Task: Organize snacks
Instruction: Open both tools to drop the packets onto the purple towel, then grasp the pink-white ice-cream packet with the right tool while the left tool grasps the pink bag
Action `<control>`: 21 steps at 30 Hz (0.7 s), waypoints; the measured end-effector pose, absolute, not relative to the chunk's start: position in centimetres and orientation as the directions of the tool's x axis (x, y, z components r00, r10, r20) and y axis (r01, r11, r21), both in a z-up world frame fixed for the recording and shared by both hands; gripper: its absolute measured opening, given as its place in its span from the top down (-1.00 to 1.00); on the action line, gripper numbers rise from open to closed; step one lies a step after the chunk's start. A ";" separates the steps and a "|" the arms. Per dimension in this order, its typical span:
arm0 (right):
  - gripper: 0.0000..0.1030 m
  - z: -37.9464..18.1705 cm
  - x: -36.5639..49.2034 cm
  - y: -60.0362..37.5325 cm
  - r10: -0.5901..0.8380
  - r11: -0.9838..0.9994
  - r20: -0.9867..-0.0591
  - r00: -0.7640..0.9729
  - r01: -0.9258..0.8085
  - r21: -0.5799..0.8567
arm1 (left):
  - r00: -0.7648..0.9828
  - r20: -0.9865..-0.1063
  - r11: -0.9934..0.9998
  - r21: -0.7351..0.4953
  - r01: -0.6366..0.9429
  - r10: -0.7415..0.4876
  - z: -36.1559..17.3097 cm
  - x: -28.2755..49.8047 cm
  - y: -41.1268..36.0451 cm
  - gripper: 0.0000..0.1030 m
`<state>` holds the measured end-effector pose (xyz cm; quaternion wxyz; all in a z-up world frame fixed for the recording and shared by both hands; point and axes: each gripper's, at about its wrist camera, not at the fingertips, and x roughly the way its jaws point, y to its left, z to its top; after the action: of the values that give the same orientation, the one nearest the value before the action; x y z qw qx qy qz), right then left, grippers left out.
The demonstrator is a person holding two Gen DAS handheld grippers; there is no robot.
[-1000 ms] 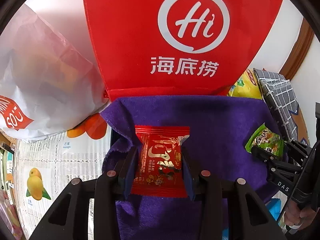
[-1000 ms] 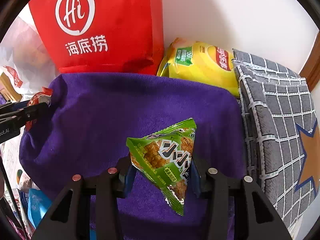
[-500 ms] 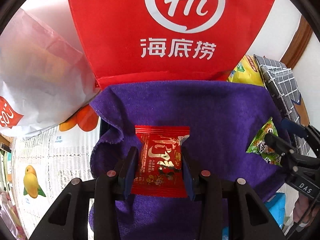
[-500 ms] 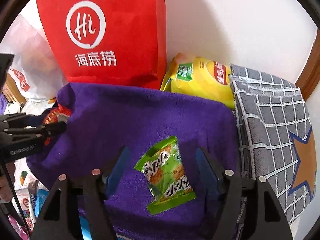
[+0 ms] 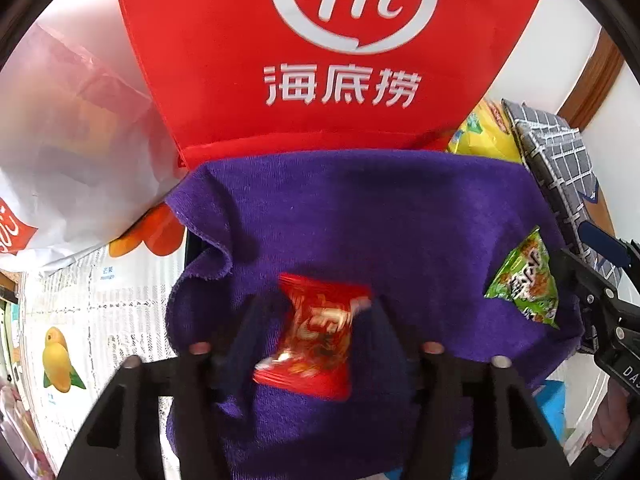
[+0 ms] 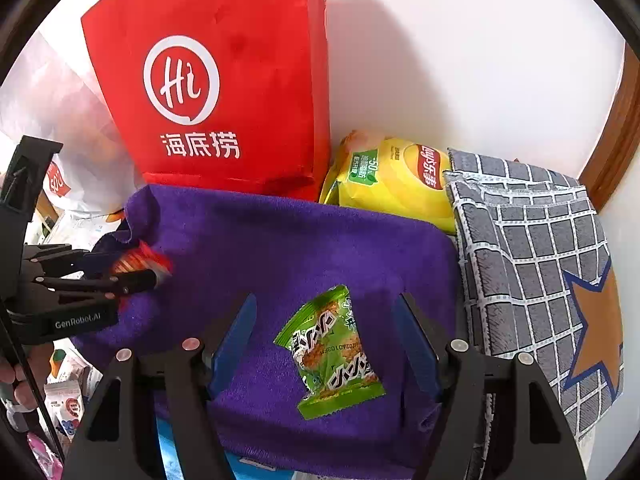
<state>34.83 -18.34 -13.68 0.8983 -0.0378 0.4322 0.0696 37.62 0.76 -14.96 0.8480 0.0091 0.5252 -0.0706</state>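
A red snack packet (image 5: 316,336) sits blurred and tilted between the spread fingers of my left gripper (image 5: 316,344), over the purple towel (image 5: 380,208); whether it touches the towel is unclear. It also shows in the right wrist view (image 6: 140,260). A green snack packet (image 6: 332,356) lies flat on the purple towel (image 6: 300,248), loose between the wide-open fingers of my right gripper (image 6: 328,344). In the left wrist view the green packet (image 5: 524,280) lies at the towel's right edge, in front of my right gripper.
A red Haidilao bag (image 6: 224,96) stands behind the towel against the white wall. A yellow Lay's chip bag (image 6: 396,184) lies to its right. A grey checked cloth with a star (image 6: 532,264) lies on the right. A white plastic bag (image 5: 68,140) sits left.
My left gripper has opened and the red packet has come loose, blurred and tilting. My right gripper opened earlier, dropped the green packet on the towel, and has drawn back a little.
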 end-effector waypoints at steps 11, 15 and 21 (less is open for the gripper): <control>-0.62 -9.8 31.1 -17.7 -0.017 0.994 -0.747 0.664 -0.067 -0.082 | 0.549 -0.830 0.989 -0.023 0.147 -0.101 -9.6 34.4 0.3 -0.23; -0.63 -8.6 28.8 -17.4 -0.025 0.995 -0.747 0.664 -0.053 -0.080 | 0.614 -0.784 0.991 -0.014 0.134 -0.094 -7.5 32.4 0.8 -0.23; -0.63 -7.2 23.6 -16.1 0.023 0.994 -0.692 0.721 -0.091 -0.062 | 0.639 -0.766 0.992 0.019 0.127 -0.067 -5.4 28.6 1.6 -0.23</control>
<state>23.62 -16.13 -7.18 0.9266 -0.0460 0.3720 0.0309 28.65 1.61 -5.43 0.9045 0.0358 0.4216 -0.0537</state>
